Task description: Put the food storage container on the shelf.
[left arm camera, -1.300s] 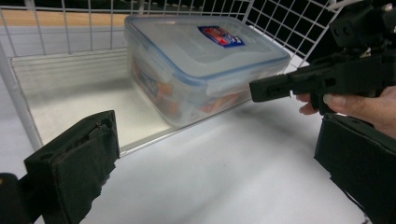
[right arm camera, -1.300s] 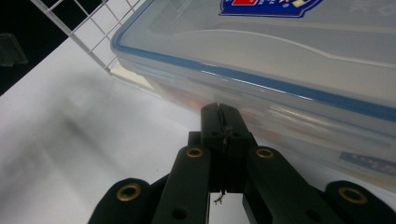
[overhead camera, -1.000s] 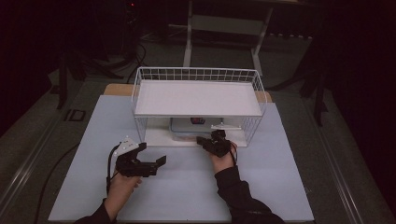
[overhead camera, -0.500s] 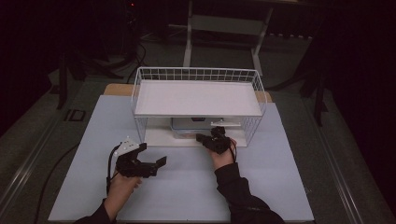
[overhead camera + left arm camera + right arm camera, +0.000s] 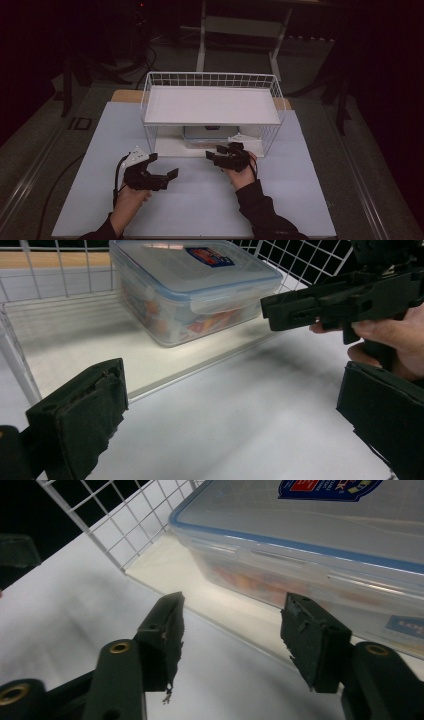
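Observation:
A clear plastic food container [image 5: 207,134] with a blue-rimmed lid and a red and blue label sits on the bottom board under a white wire shelf rack [image 5: 212,80]. Colourful contents show through the container's [image 5: 195,285] wall. My right gripper [image 5: 220,152] is just in front of the container [image 5: 320,535]. Its jaws have just been opening; they stand apart with nothing between them [image 5: 232,610], short of the container's front side. My left gripper [image 5: 162,165] rests lower left on the table, open and empty [image 5: 232,385], aimed toward the rack.
The rack's upper shelf board [image 5: 210,105] overhangs the container, and wire mesh walls close the rack's sides and back. Its bottom board [image 5: 170,147] ends in a low front lip. A pale mat [image 5: 200,200] covers the table, with dark floor around it.
The right gripper's jaws have spread apart in front of the container. Both hands have stayed almost where they were, and the container has not moved.

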The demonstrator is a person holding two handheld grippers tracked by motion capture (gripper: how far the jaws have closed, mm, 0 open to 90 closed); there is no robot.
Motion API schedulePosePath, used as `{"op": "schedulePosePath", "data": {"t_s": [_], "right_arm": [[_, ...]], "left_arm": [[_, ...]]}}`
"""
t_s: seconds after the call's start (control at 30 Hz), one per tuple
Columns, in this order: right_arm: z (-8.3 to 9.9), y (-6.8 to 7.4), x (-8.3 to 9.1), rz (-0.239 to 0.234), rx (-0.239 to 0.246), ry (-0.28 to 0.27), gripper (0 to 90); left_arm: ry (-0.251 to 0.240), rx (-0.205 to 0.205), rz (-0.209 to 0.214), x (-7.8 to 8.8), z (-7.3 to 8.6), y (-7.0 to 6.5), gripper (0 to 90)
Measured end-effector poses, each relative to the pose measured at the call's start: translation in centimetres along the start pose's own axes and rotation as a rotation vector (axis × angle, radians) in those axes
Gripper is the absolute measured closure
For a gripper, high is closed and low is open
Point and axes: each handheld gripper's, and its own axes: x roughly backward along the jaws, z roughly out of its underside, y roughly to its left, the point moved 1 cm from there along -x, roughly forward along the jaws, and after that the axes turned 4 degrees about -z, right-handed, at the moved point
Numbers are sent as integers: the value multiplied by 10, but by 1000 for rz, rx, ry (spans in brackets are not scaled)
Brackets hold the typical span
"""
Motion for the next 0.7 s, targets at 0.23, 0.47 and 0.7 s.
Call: {"op": "schedulePosePath", "data": {"t_s": [0.23, 0.47, 0.7], "right_arm": [[5, -1, 14, -58, 17, -10, 216], [14, 3, 35, -64, 31, -17, 208], [26, 2, 61, -46, 27, -39, 206]], "left_arm": [[-5, -6, 23, 6, -2, -4, 0], [1, -36, 29, 10, -3, -8, 0], [22, -30, 48, 10, 1, -7, 0]]}}
